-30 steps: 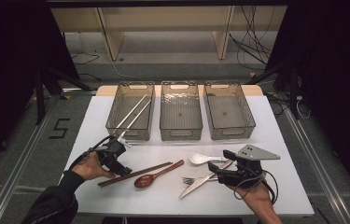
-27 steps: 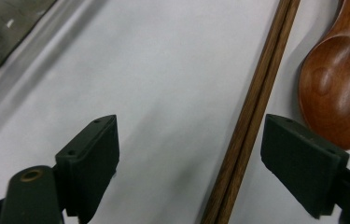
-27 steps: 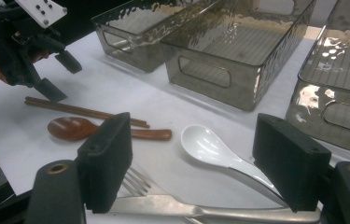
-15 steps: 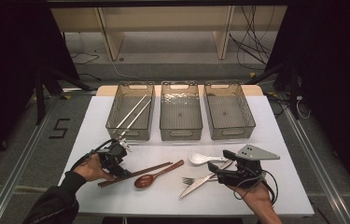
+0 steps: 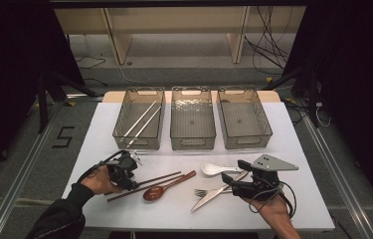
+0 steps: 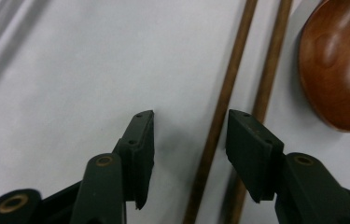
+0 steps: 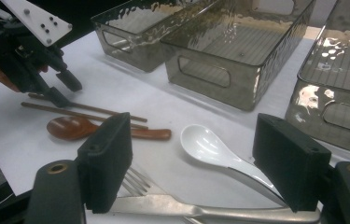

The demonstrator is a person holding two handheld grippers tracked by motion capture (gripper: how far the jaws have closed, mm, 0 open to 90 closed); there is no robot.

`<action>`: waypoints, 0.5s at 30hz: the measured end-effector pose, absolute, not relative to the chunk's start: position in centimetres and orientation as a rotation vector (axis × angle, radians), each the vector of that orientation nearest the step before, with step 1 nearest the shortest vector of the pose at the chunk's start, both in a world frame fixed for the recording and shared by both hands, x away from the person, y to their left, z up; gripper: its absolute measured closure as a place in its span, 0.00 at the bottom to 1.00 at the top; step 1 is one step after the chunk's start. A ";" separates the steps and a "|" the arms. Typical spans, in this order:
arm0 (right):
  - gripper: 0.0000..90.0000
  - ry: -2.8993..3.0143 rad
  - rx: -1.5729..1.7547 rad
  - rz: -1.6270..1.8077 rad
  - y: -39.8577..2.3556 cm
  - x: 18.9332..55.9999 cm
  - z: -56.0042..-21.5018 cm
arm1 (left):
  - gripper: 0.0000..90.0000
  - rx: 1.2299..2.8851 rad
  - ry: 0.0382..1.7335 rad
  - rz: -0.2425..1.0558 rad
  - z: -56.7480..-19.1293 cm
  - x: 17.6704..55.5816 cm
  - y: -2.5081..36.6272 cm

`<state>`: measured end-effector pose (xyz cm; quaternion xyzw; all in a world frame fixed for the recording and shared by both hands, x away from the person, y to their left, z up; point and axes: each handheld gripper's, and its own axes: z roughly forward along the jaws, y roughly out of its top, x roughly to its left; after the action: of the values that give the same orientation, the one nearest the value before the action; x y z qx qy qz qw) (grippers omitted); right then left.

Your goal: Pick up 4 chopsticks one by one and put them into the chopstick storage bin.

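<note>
Two brown chopsticks [image 5: 144, 185] lie side by side at the near left of the worktop [image 5: 184, 209], just left of a wooden spoon [image 5: 166, 186]. The left tongs [image 6: 189, 140] come down over them with the jaws part spread and just now closing; one stick runs between the pads, not yet pinched, the other lies under the right pad. Likely it is bound for the far left bin [image 5: 139, 119], where two pale chopsticks [image 5: 141, 121] already rest. The right tongs [image 7: 193, 158] wait near right, spread wide over a fork [image 7: 163, 200], a knife [image 5: 214, 195] and a white spoon [image 7: 210, 147], gripping nothing.
</note>
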<state>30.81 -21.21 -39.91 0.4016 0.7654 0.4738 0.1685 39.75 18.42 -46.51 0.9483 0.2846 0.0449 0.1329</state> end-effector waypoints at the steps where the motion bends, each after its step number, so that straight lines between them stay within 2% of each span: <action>1: 0.33 2.178 1.140 1.347 -21.2 30.8 -39.9 | 0.59 2.749 0.825 0.128 -46.5 39.7 18.4; 9: 0.33 2.180 1.141 1.345 -21.2 30.8 -39.9 | 0.70 2.759 0.800 0.101 -46.4 39.6 18.3; 15: 0.33 2.180 1.141 1.346 -21.2 30.8 -39.9 | 0.84 2.769 0.788 0.077 -46.4 39.6 18.2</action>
<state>30.83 -21.18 -39.95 0.4011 0.7662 0.4733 0.1677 39.58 18.18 -46.39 0.9532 0.2713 0.0265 0.1307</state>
